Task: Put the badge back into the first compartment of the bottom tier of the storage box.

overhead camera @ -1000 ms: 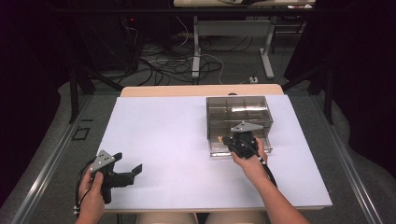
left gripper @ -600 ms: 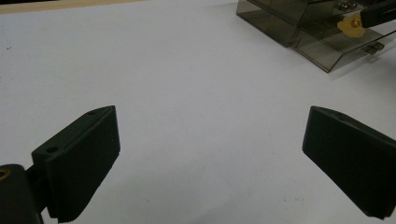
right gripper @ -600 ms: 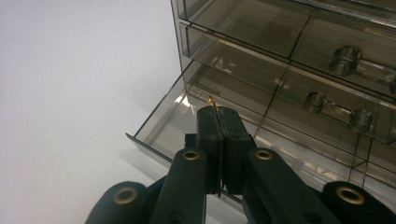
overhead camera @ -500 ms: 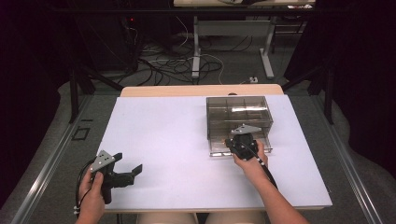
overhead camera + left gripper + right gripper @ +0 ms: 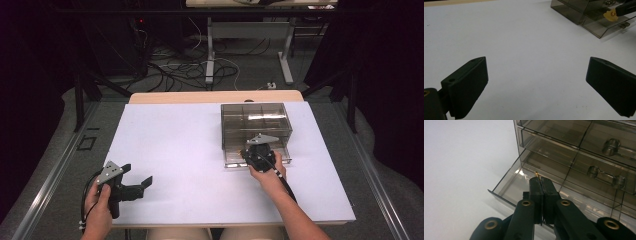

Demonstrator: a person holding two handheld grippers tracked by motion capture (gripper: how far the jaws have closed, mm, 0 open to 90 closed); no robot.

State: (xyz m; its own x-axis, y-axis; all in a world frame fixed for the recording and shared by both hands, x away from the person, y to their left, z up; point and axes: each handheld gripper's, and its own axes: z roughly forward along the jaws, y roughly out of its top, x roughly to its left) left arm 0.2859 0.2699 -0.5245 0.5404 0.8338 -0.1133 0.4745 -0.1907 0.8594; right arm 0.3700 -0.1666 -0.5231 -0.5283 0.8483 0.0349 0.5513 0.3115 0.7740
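Looks mostly done: the right hand-held gripper (image 5: 541, 185) is clamped on a small gold piece (image 5: 537, 174) right over the smoky plastic organizer's open drawer (image 5: 510, 185), only the drop left, while the left hand-held gripper (image 5: 134, 182) idles wide open above the desk (image 5: 190, 150).

From my remote station I see a white tabletop (image 5: 190, 150) with a bare wooden strip (image 5: 215, 96) along its far edge. Beyond that edge, black and white cables (image 5: 175, 65) tangle across the grey floor around two pale desk legs (image 5: 209, 50) (image 5: 286, 55). A small white plug (image 5: 271, 85) lies near the right leg. Off the table's left edge sits a black square outline (image 5: 86, 144). Dark curtains (image 5: 395, 75) close in on the right.
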